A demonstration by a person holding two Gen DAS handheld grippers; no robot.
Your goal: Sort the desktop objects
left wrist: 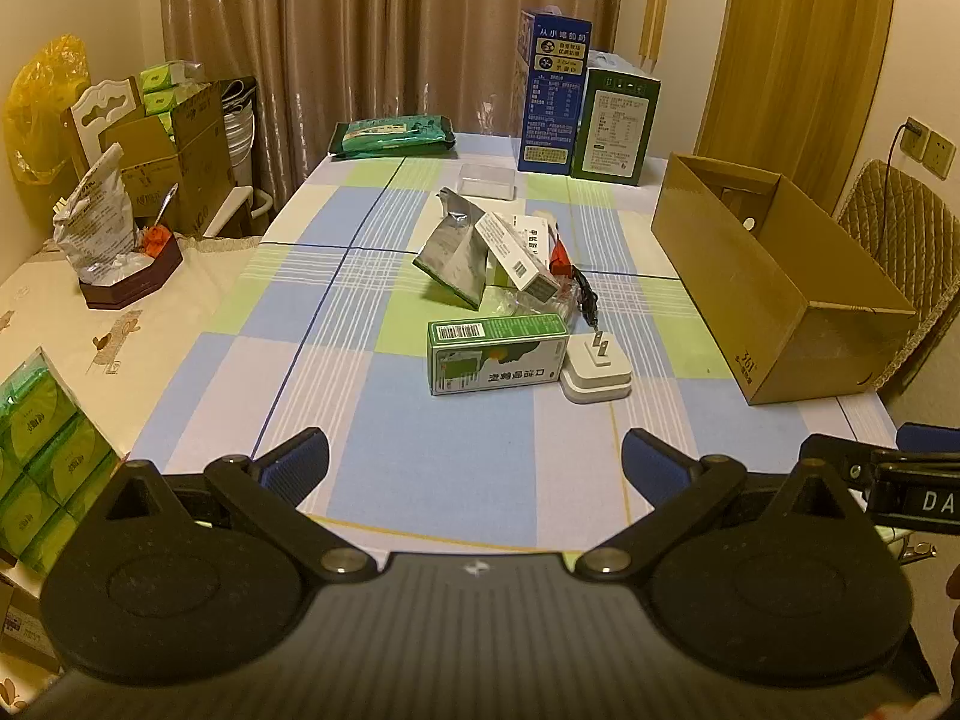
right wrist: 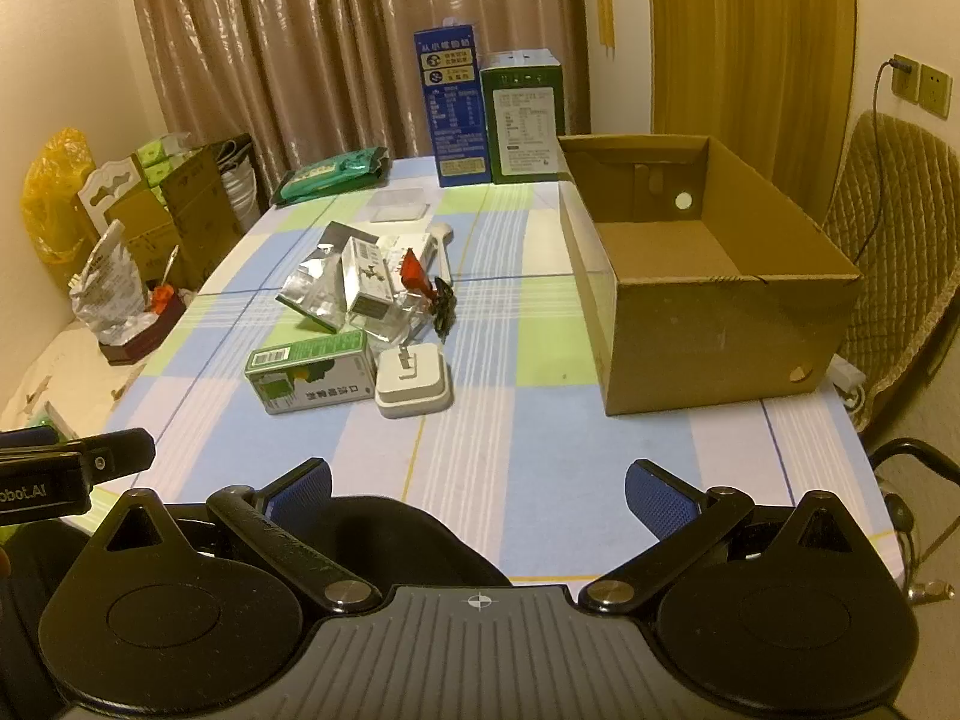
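Nothing sorted yet — my left gripper and right gripper gape, brown cardboard box bare, clutter pile untouched.

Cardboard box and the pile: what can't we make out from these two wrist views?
- Cardboard box floor: left wrist view, hidden by its near wall.
- Clear wrapper: right wrist view, contents hidden under the silver pouch and white carton.
- Green carton print: both views, too small to read.

Green carton lies flat beside white charger (prongs up).
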